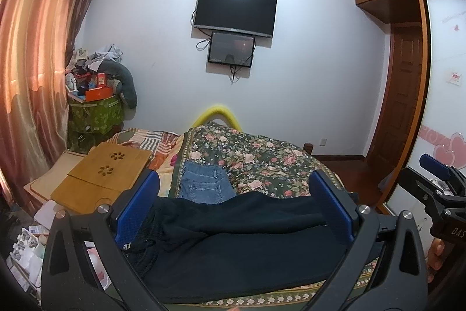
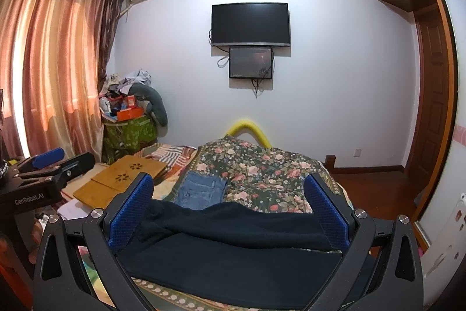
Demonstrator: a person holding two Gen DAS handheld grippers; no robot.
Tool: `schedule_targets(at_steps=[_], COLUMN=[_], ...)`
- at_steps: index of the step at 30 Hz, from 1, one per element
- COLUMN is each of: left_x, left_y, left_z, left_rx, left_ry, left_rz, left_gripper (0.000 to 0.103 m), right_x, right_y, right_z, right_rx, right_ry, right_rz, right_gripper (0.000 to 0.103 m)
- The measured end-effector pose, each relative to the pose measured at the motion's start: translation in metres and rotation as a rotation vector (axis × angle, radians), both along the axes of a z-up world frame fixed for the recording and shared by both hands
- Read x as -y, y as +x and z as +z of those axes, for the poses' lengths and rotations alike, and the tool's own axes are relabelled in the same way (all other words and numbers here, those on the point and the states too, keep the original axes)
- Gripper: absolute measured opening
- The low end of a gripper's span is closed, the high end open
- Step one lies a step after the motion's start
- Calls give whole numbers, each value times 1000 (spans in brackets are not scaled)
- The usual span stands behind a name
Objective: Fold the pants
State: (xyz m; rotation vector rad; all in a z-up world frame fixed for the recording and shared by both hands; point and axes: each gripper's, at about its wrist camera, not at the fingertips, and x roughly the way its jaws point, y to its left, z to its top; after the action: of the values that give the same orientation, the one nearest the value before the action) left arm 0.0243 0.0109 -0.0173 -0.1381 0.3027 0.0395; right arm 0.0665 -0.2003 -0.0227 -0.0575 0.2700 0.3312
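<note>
Dark navy pants [image 1: 241,247] lie across the near end of the bed, also in the right wrist view [image 2: 233,249], with an upper layer folded over a lower one. My left gripper [image 1: 237,196] is open, its blue pads wide apart on either side of the pants, just above them. My right gripper [image 2: 228,194] is open in the same way over the pants. Neither holds cloth. The right gripper shows at the right edge of the left wrist view [image 1: 437,188], and the left gripper at the left edge of the right wrist view [image 2: 43,171].
Folded blue jeans [image 1: 205,184] lie on the floral bedspread [image 1: 262,162] beyond the dark pants. A wooden lap table [image 1: 102,174] sits on the bed's left side. A cluttered green bin [image 1: 93,112] stands by the curtain. A wardrobe and door are on the right.
</note>
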Motion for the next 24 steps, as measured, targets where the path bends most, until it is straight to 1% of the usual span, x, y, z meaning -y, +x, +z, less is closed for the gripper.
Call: schedule_targets(at_steps=[8, 12, 13, 14, 15, 16, 18, 21, 24], left_x=[-16, -30, -37, -41, -47, -52, -63, -83, -102], left_y=[46, 83, 95, 104, 116, 128, 152, 185, 216], left_z=[-21, -41, -49, -54, -62, -70, -87, -119, -157], left_rx=[-83, -145, -168, -183, -203, -227, -282, -365, -443], left_ry=[4, 9, 7, 7, 9, 10, 10, -5, 13], left_rz=[36, 65, 71, 76, 85, 93, 106, 135, 175], left_gripper=[103, 103, 103, 103, 103, 103, 103, 103, 103], right_x=[8, 15, 17, 18, 18, 21, 23, 29, 36], right_y=[44, 74, 88, 94, 100, 114, 125, 150, 175], right_z=[-26, -44, -54, -58, -64, -75, -84, -104, -128], right_rx=[-75, -134, -159, -172, -187, -212, -243, -300, -363], right_ry=[-49, -78, -89, -97, -108, -123, -138, -157, -179], right_rz=[-58, -90, -100, -104, -110, -120, -128, -141, -151], right_gripper=[103, 103, 103, 103, 103, 103, 103, 103, 103])
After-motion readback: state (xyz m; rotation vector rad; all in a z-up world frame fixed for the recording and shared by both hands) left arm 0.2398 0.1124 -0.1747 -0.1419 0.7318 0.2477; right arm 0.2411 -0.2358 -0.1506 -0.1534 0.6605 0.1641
